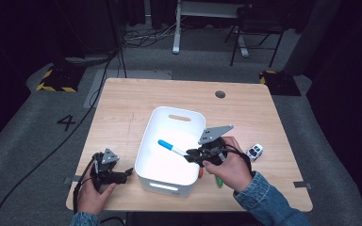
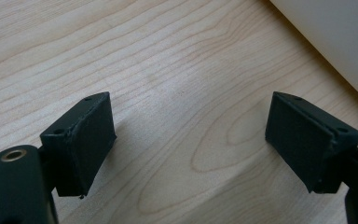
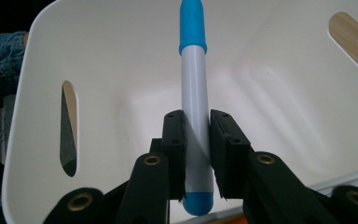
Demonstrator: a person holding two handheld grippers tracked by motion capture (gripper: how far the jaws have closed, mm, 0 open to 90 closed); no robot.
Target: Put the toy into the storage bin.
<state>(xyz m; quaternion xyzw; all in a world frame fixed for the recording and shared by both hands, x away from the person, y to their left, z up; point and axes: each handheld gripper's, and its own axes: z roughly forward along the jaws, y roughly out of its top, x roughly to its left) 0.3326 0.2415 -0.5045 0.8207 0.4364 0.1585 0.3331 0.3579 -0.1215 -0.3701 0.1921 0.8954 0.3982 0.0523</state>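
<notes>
Over the white plastic handled bin (image 1: 156, 141), the right gripper (image 1: 190, 154) clamps a white marker with blue cap and blue end (image 3: 194, 116). The left gripper (image 2: 191, 140) rests spread and empty on the pale wooden table (image 2: 168, 70). The high view alone reveals what may be a small toy car (image 1: 254, 151).

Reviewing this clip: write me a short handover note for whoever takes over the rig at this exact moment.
Right gripper: shut on the blue-capped marker, holding it above the inside of the white bin.
Left gripper: open and empty, low over the bare table just left of the bin.
Done: marker picked up and brought over the bin.
Left: release the marker into the bin. A green item and an orange item lie by the right hand on the table, and a small white toy car sits further right; they may be next.
</notes>
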